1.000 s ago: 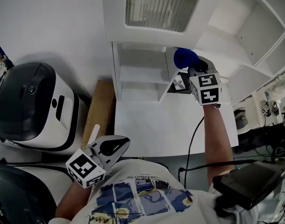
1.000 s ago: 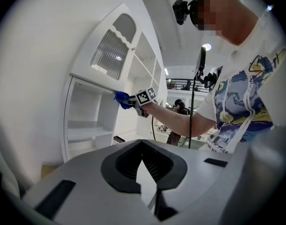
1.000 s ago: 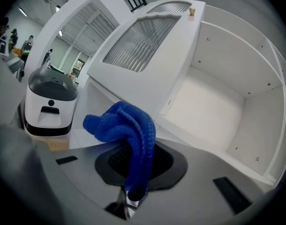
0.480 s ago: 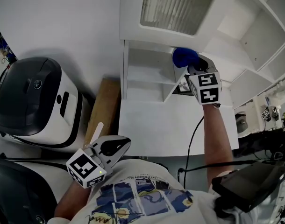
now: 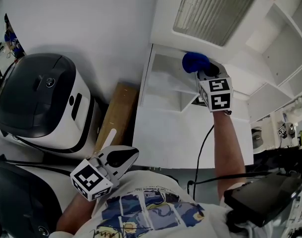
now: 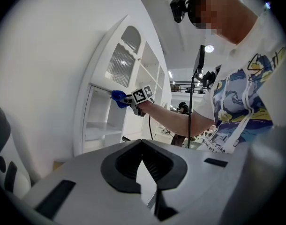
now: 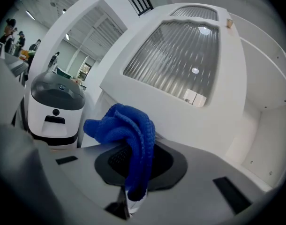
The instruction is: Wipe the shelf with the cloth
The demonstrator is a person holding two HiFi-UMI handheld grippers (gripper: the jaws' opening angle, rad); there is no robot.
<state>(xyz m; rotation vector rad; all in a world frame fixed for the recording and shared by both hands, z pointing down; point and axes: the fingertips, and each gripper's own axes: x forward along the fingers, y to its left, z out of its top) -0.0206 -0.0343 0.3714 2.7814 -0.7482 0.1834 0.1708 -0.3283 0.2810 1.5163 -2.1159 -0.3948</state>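
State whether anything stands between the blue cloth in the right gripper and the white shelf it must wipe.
Nothing visible does. The blue cloth, clamped in the right gripper, is at the open front of the shelf, with no object between them.

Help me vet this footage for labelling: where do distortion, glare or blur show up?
Head view: sharp and evenly lit, though the white shelf is low in contrast against the white wall. Left gripper view: heavy fisheye, dark corners, mosaic patch at top. Right gripper view: fisheye too; blue cloth crisp, lamp glints on the ribbed glass door.
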